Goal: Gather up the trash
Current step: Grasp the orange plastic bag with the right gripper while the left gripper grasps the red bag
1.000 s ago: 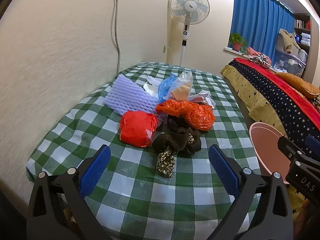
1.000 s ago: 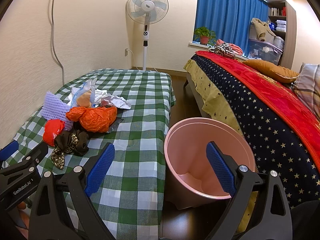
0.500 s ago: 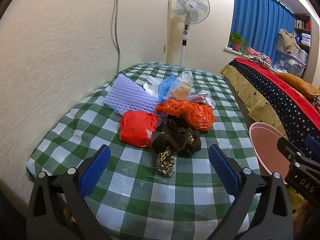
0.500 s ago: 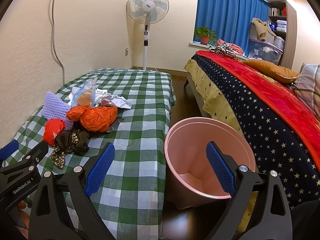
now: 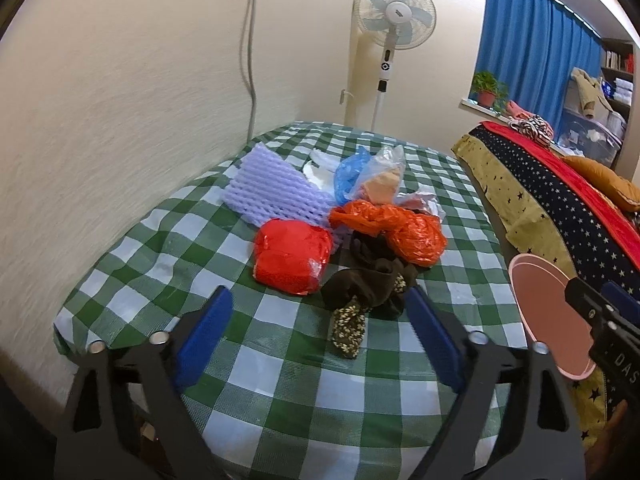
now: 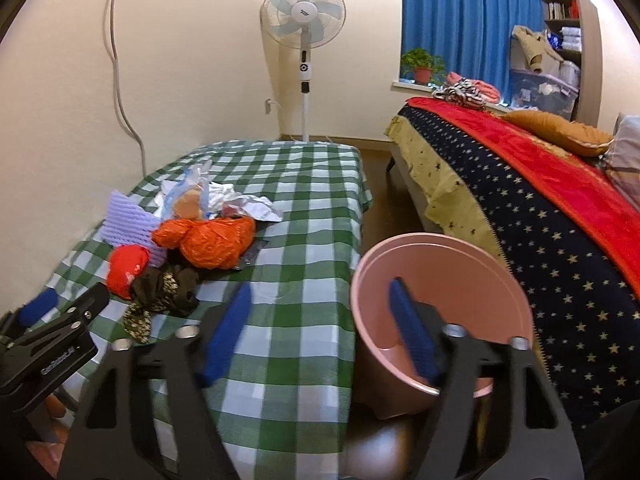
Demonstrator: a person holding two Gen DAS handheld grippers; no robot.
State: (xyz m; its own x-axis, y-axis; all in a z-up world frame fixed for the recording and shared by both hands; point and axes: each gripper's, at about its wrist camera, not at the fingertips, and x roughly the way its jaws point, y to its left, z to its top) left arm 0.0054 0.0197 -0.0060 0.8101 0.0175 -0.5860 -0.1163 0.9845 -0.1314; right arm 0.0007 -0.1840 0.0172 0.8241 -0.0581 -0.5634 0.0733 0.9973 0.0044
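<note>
The pile of trash [image 5: 352,232] was shown closest in the left wrist view, at 12 o'clock from the left gripper [image 5: 318,338]. A red bag [image 5: 292,256] lay at 11 o'clock, an orange bag [image 5: 404,232] at 1 o'clock, a dark cloth [image 5: 368,284] between them, and a purple foam net [image 5: 272,188] behind, near the wall [image 5: 120,120]. In that view only the rim of the pink bin [image 5: 540,312] was seen, at 3 o'clock.

The inside of the bin [image 6: 440,280] was shown only in the right wrist view, where nothing could be made out in it; it stood just beside the bed's [image 6: 300,216] right edge, between it and the starred blanket [image 6: 540,220]. The pile [image 6: 192,240] was seen there at 10 o'clock.

The left gripper was held level over the near end of the bed, its jaws spread wide and nothing held between them. The right gripper [image 6: 326,332] was held over the bed's right edge, one finger above the cloth cover and the other inside the bin's mouth; its jaws were parted, less widely, with nothing grasped.

Bare checked cover lay between the left gripper and the pile. A strip of floor [image 6: 384,184] ran at 12 o'clock between the bed and the blanket, toward a fan [image 6: 304,20].
</note>
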